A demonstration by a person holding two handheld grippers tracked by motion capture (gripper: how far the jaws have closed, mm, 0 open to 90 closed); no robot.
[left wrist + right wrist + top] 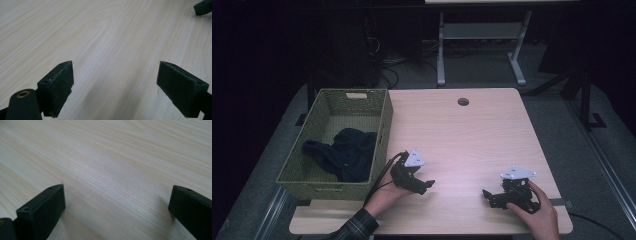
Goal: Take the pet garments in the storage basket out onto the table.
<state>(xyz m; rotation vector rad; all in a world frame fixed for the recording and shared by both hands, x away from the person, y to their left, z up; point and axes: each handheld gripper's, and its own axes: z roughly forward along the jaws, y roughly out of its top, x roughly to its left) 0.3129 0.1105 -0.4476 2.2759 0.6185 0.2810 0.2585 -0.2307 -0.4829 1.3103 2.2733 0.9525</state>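
At the far left of the light wooden table [472,135] stands a green woven basket [382,132], its long side running from near to far along the table's left edge. Inside it lies a dark bundled cloth [343,152], heaped toward the near end and the right wall of the basket, with the far part of the basket floor bare. Just right of the basket's near right corner, the left gripper [418,183] is held in the person's left hand [384,196], which comes out of a plaid sleeve [354,227]; its jaws stand wide apart and released, holding nothing, with bare wood between them in the left gripper view. A cable [383,175] trails from it close along the basket wall. Farther right, near the table's near edge, the right gripper [490,195] rests low on the wood under the right hand [537,212], its jaws likewise spread and empty. The two grippers are well apart, with open tabletop between them. A round hole [463,101] sits at the far edge of the table.
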